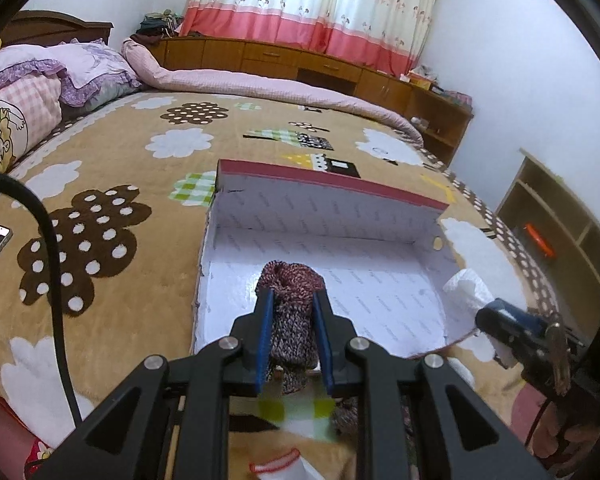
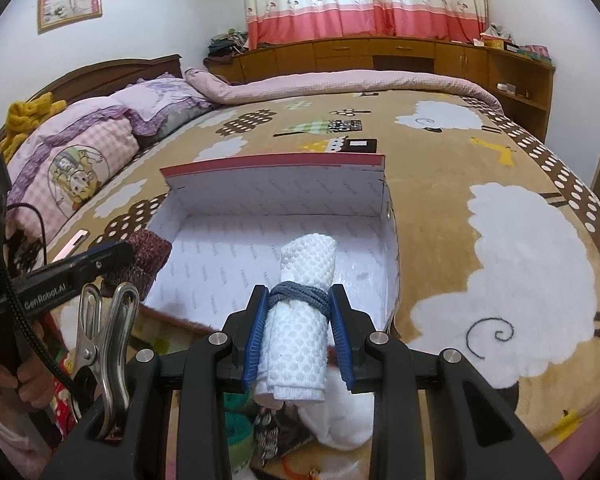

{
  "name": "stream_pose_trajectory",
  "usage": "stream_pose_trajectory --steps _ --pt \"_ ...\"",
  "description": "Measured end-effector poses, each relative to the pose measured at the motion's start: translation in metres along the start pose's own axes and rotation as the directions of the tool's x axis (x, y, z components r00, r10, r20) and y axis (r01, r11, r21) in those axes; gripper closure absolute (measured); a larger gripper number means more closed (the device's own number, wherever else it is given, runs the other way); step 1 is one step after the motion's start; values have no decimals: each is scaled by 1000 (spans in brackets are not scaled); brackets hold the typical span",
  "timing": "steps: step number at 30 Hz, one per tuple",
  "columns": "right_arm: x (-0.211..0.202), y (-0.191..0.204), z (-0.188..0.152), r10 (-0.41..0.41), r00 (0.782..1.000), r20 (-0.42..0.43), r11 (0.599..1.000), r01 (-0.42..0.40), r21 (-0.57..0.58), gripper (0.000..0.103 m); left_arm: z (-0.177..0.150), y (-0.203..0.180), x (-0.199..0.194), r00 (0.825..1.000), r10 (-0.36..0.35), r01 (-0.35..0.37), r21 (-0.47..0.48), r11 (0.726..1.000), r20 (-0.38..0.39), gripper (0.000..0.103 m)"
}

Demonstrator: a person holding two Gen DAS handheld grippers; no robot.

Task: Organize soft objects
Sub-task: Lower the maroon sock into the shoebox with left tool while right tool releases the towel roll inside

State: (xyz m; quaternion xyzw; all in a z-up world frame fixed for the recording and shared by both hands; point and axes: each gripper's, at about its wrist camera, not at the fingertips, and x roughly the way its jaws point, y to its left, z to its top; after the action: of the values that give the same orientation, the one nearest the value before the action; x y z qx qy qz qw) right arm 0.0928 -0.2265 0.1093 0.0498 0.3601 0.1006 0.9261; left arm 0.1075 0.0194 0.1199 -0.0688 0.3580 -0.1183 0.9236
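Left wrist view: our left claw point(image 1: 293, 308) is clamped on a rolled knit sock point(image 1: 291, 312), maroon at the top, grey-speckled lower down. The roll's long axis runs straight forward along the fingers, its far end poking out over the near edge of the open box point(image 1: 380, 220). The box sits on the bed point(image 1: 120, 152), lid flap standing up at the far side, white lining showing, and what we see of the floor looks bare. At the right edge our right claw point(image 1: 496, 312) shows side-on with a bit of white cloth at its tip, over the box's near right corner.

Right wrist view: our right claw point(image 2: 299, 312) is shut tight on a rolled white sock point(image 2: 304, 320) bound with a dark blue-grey band. Its long axis also points forward, tip over the near wall of the box point(image 2: 390, 240). Our left claw point(image 2: 112, 254) comes in from the left with the maroon roll point(image 2: 148, 258) at the box's near left corner. More socks lie on the bed below the claws.

Our judgement: both rolls hang just above and in front of the opening, box dead ahead and below. Neither hand is clearly nearer; each has its own side. Next move likely a short push forward and down, then let go.
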Motion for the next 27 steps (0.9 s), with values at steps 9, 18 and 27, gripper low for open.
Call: stream_pose_trajectory --steps 9,18,27 --pt "36 -7 2 -29 999 -35 1000 29 5 71 2 2 26 999 26 -25 15 1000 -19 82" --pt "57 -16 -4 -33 997 -75 999 35 34 71 -4 4 50 997 63 -62 35 997 -48 82" --pt "60 -22 -5 -25 996 -83 998 29 49 71 -9 6 59 996 67 -64 38 997 -67 81"
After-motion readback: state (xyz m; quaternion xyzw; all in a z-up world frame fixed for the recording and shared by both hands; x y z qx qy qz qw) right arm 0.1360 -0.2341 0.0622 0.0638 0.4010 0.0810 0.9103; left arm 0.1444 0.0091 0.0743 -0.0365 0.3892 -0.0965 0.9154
